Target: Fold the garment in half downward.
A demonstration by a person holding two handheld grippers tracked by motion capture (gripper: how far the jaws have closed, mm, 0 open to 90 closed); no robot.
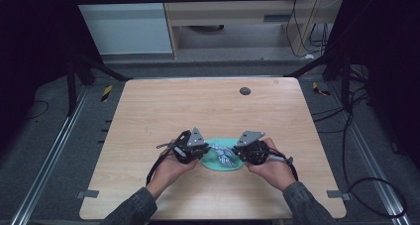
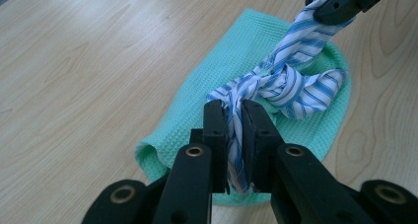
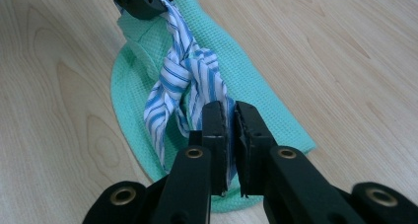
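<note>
Pale wood-grain table (image 1: 148, 111), smooth with a soft sheen. Green waffle-weave cloth (image 2: 197, 105), matt and textured. Blue-and-white striped fabric (image 2: 291, 86), thin, smooth woven cotton look. Matt black plastic gripper arms with brass-coloured rivets.

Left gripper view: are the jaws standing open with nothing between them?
No, the left gripper has its jaws closed on the striped cloth, which runs up between them above the green cloth.

No readable txt, labels or nos. anywhere (wood table incl.).
</note>
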